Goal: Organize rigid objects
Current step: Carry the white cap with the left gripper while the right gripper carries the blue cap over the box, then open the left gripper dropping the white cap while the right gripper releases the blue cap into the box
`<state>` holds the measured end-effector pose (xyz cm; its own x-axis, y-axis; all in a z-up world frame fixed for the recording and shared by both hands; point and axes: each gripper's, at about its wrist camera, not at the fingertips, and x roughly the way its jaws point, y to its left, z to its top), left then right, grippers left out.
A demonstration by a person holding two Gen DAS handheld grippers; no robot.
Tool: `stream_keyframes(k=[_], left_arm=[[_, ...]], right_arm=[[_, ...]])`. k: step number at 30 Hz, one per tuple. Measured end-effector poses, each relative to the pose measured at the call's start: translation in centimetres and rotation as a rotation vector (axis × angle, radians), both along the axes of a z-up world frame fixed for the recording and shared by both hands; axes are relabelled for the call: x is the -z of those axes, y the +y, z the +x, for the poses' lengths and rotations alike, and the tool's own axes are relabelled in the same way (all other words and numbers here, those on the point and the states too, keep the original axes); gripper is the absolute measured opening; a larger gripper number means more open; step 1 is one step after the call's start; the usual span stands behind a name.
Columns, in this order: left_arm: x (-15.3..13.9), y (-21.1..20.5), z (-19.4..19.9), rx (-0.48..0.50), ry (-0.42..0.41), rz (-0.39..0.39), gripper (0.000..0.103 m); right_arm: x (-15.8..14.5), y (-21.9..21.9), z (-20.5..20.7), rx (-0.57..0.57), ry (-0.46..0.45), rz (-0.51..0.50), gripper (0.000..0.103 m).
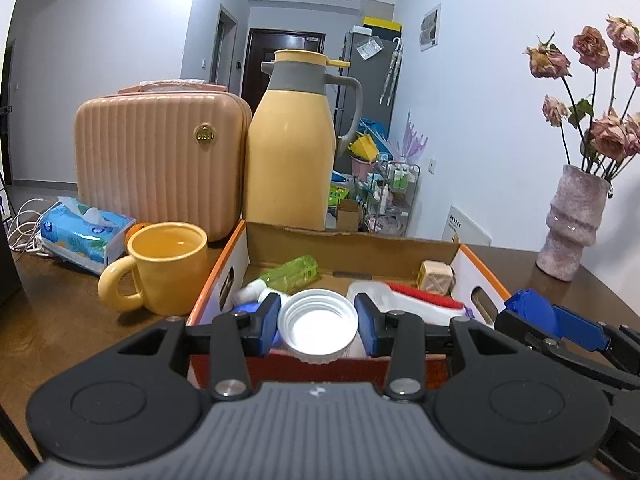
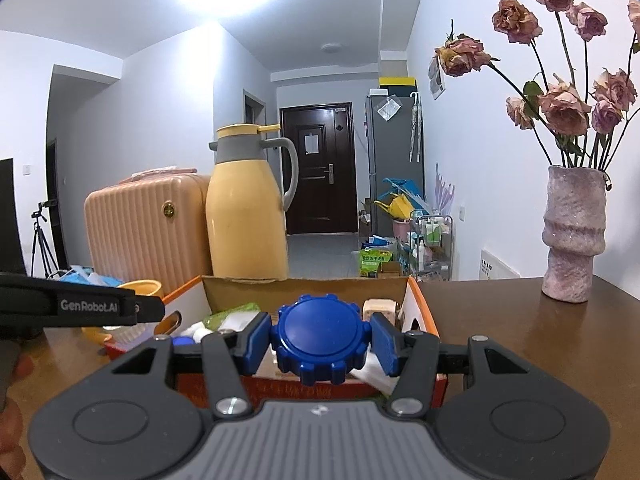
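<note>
Left wrist view:
- The cardboard box (image 1: 352, 246) is taken as the landmark; it is set on a brown table (image 1: 60, 320), open at the top.
- Behind the box a yellow jug (image 1: 290, 140) is stood upright, and a ribbed peach case (image 1: 160, 160) is seen just left of the jug.
- Left of the box a yellow mug (image 1: 168, 268) is placed close to its wall, with a tissue pack (image 1: 86, 232) behind the mug.
- Right of the box, well apart, a pink vase (image 1: 570, 224) with dried roses is stood.
- Inside the box a green bottle (image 1: 290, 274) is laid on its side, a pale block (image 1: 436, 276) is seen in the far right corner, and a white and red item lies between them.
- A white bottle (image 1: 318, 326), its open threaded mouth turned to the camera, is pinched by the left gripper (image 1: 318, 322) over the near edge of the box.
- The right gripper (image 1: 556, 320) is seen beside the box's right wall with a blue lid (image 1: 530, 308).

Right wrist view:
- The blue lid (image 2: 320, 338), ridged at the rim, is clamped between the pads of the right gripper (image 2: 320, 340) above the near part of the box (image 2: 304, 292).
- The jug (image 2: 248, 208) and case (image 2: 144, 228) are seen behind the box, the vase (image 2: 572, 236) to its right.
- The left gripper (image 2: 80, 308) reaches in from the left of the box; its jaws cannot be judged here.
</note>
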<state>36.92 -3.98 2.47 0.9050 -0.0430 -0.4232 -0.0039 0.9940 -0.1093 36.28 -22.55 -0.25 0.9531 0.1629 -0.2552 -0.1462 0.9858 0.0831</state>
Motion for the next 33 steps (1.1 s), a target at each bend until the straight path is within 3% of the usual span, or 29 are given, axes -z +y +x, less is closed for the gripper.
stream_keyframes(k=[33], left_arm=[[0.5,0.7,8.7,-0.031,-0.012,-0.002,0.041]], right_arm=[[1.3,0.9,8.6,0.025,0.026,-0.002,0.053]])
